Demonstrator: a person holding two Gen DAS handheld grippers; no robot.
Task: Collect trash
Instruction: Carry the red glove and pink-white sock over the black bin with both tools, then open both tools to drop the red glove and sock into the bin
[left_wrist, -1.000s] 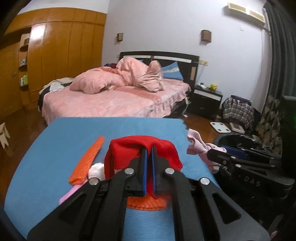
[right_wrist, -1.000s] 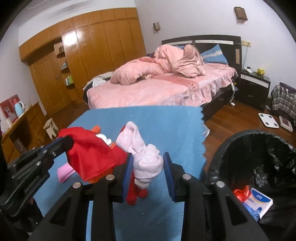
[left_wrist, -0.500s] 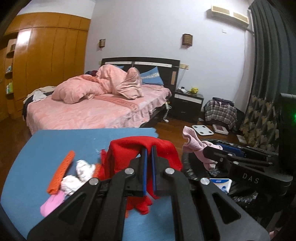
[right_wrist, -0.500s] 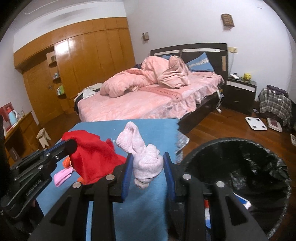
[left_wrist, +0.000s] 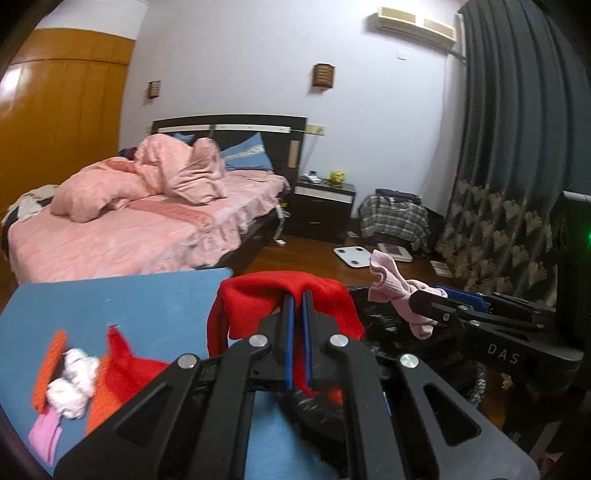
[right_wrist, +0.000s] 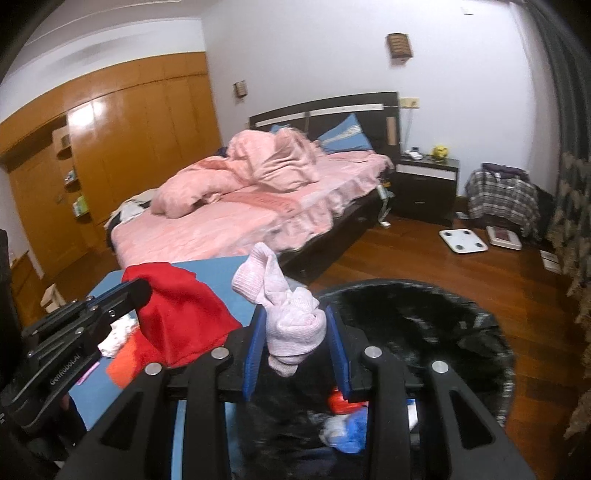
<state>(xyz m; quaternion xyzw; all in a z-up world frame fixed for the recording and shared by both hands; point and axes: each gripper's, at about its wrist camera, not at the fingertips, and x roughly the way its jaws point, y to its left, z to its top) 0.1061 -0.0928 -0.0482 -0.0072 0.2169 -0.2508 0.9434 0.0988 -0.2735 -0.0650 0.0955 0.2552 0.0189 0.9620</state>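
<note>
My left gripper (left_wrist: 298, 306) is shut on a red cloth (left_wrist: 258, 295) and holds it at the near rim of the black bin (left_wrist: 380, 321). In the right wrist view the same red cloth (right_wrist: 177, 314) hangs at the left. My right gripper (right_wrist: 295, 332) is shut on a balled pink sock (right_wrist: 291, 325) and holds it over the black bin (right_wrist: 424, 325); the sock also shows in the left wrist view (left_wrist: 399, 291). Trash (right_wrist: 347, 421) lies at the bin's bottom.
On the blue table (left_wrist: 129, 306) lie orange scraps (left_wrist: 48, 365), a white wad (left_wrist: 74, 384) and a pink piece (left_wrist: 44, 435). A pink bed (right_wrist: 240, 218), a dark nightstand (right_wrist: 424, 188), a white scale (right_wrist: 461, 240) and dark curtains (left_wrist: 517, 147) surround the wooden floor.
Both grippers have swung right from over the table to the bin, carrying the red cloth and the pink sock. The scraps on the table have stayed in place.
</note>
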